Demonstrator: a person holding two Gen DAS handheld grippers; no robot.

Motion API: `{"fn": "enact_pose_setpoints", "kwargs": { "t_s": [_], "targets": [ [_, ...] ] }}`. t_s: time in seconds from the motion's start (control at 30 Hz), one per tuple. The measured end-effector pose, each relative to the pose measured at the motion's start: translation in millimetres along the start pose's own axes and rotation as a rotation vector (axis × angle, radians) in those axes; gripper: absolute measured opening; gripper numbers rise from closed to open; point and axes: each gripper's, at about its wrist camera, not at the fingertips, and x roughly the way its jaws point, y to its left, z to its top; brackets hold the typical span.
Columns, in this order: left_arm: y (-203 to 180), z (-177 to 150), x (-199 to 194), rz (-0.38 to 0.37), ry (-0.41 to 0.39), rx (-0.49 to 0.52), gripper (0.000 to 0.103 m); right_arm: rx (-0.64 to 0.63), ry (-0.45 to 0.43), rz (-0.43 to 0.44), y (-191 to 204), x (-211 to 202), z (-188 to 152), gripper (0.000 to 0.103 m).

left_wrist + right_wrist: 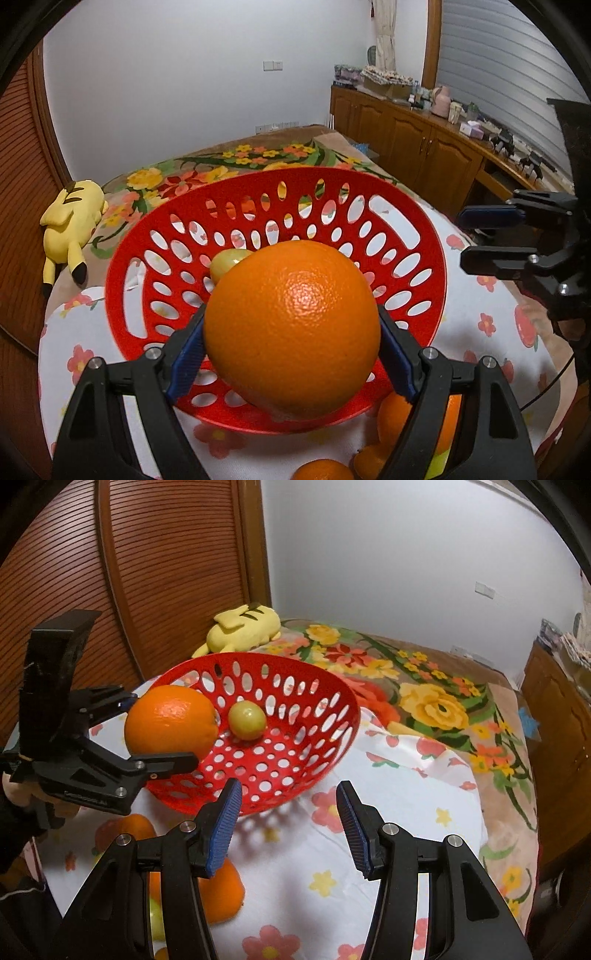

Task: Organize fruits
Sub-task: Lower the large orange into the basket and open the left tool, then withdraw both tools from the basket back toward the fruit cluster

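A large orange (291,328) is clamped between the blue pads of my left gripper (291,354), which is shut on it. It hangs over the near rim of the red perforated basket (406,229). A small yellow-green fruit (227,260) lies inside the basket. In the right wrist view the same orange (170,720) sits in the left gripper (162,731) at the basket's (332,709) left edge, beside the small fruit (246,719). My right gripper (288,812) is open and empty above the cloth, near the basket's front. It also shows from the left wrist as the right gripper (463,238).
Loose oranges (221,893) (125,829) and a yellow-green fruit (157,919) lie on the white flowered cloth (399,797) below the grippers. A yellow plush toy (243,627) rests behind the basket. A wooden cabinet (406,147) runs along the right.
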Motion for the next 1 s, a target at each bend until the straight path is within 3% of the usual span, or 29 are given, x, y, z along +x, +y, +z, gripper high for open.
{"fn": "enact_pose_setpoints", "kwargs": {
  "t_s": [0.47,0.6,1.0],
  "targets": [
    [1,-1,13,-0.015,0.031,-0.051,0.084,0.021,-0.014,-0.002,-8,-9,-10,0.055],
    [2,12,-18,0.006,-0.099,-0.054,0.091,0.029,-0.016,-0.003,-9,-9,-11,0.055],
    [5,12,-69,-0.001,-0.198,-0.069,0.091,0.051,-0.047,-0.003,-3,-24,-17,0.056]
  ]
}}
